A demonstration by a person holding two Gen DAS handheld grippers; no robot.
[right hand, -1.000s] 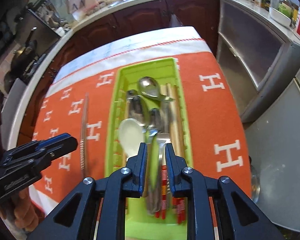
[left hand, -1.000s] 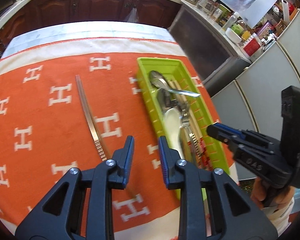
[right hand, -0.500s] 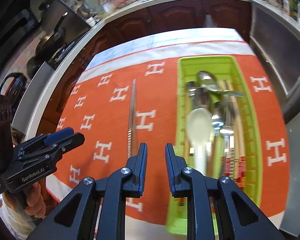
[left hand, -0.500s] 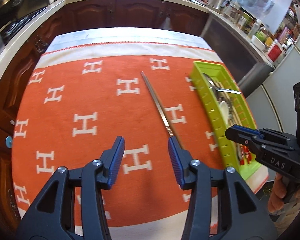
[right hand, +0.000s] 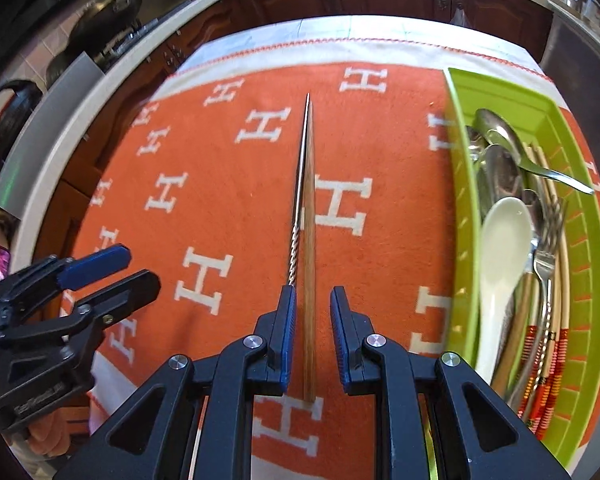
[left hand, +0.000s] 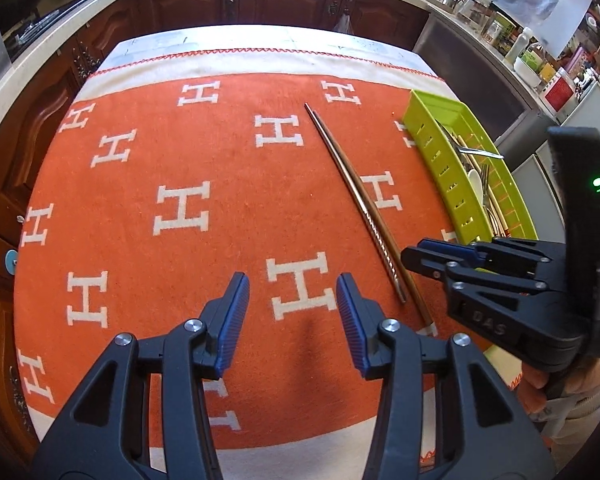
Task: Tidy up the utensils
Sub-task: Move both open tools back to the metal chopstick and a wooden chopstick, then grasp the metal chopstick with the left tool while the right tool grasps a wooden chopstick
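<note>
A pair of chopsticks, one metal and one wooden point(right hand: 306, 200), lies on the orange cloth point(right hand: 228, 160); it also shows in the left wrist view point(left hand: 360, 208). My right gripper point(right hand: 313, 334) is open, its fingers on either side of the chopsticks' near ends, just above them. My left gripper point(left hand: 293, 320) is open and empty over the cloth, left of the chopsticks. A green tray point(right hand: 460, 200) on the right holds spoons, forks and several chopsticks; it also shows in the left wrist view point(left hand: 440, 152).
The cloth covers a table with its far edge near dark wooden cabinets point(left hand: 260, 0). A cluttered counter point(left hand: 540, 52) runs at the right. The tray sits near the table's right edge.
My right gripper has moved left from over the tray to the chopsticks and opened a little wider. My left gripper has opened and shifted left, away from the chopsticks.
</note>
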